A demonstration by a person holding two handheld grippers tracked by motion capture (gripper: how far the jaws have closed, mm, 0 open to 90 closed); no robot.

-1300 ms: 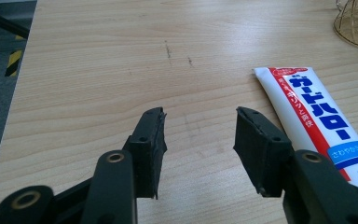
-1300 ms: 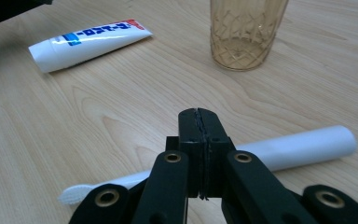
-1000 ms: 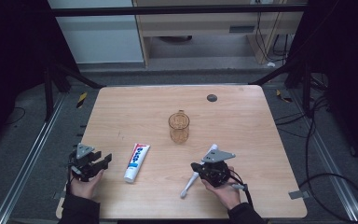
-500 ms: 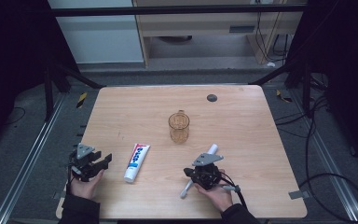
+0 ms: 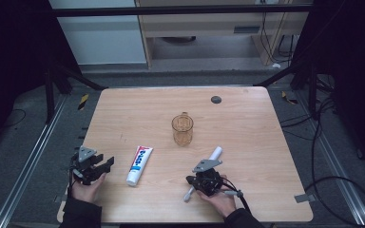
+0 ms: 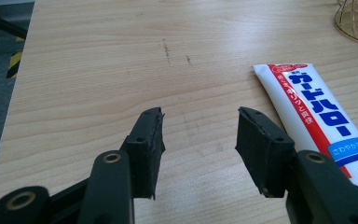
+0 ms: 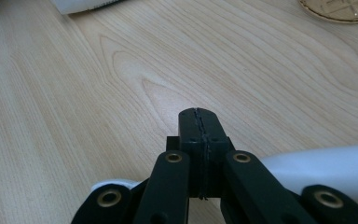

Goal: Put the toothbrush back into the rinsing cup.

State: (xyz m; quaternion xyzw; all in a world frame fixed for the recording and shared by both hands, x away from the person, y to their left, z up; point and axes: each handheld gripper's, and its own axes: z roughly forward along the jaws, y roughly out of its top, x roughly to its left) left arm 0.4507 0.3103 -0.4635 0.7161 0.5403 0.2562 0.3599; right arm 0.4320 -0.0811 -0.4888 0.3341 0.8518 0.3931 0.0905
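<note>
**Toothbrush lies under the right gripper**

The white toothbrush (image 5: pixel 204 171) lies flat on the wooden table (image 5: pixel 247 128). Its long way runs slanted, from near the person up toward the amber glass mug (image 5: pixel 182 129). The right gripper (image 5: pixel 200 183) sits right over its middle, jaws pressed together with nothing between them. It has to spread its jaws to grab it. The left gripper (image 5: pixel 105 164) is far off, jaws spread and empty, beside the toothpaste tube (image 5: pixel 139 164)

Pale wood-grain table (image 5: pixel 247 118), white toothpaste tube (image 5: pixel 138 164) – red stripe, blue lettering – amber patterned glass cup (image 5: pixel 182 128) at its 2 o'clock, white toothbrush (image 5: pixel 214 154), black grippers
</note>
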